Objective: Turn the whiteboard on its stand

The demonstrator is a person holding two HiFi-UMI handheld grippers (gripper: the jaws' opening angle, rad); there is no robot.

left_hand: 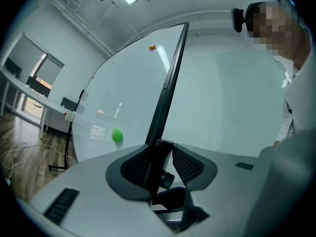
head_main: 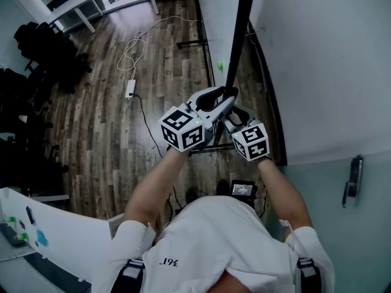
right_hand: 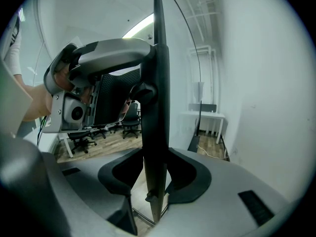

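The whiteboard [head_main: 217,23] hangs upright in its stand [head_main: 194,43] on the wooden floor [head_main: 104,133], close beside a white wall [head_main: 330,60]. The person meets it edge-on, so its dark side rail [head_main: 237,35] runs straight up in front of them.

Both tools are on that rail. The left gripper [head_main: 212,97] has its jaws pressed together on the rail from the board's face side. In the left gripper view [left_hand: 160,152] the rail rises from between the pads, and a green magnet [left_hand: 117,135] sits on the face to the left. The right gripper [head_main: 237,113] takes the same rail just below and from the other side. In the right gripper view [right_hand: 154,172] its jaws stand fairly wide but close against the thick rail [right_hand: 157,83].

The hold looks complete. The turn itself seems still to do, or only partly made. How far the board has swung cannot be judged from these views.
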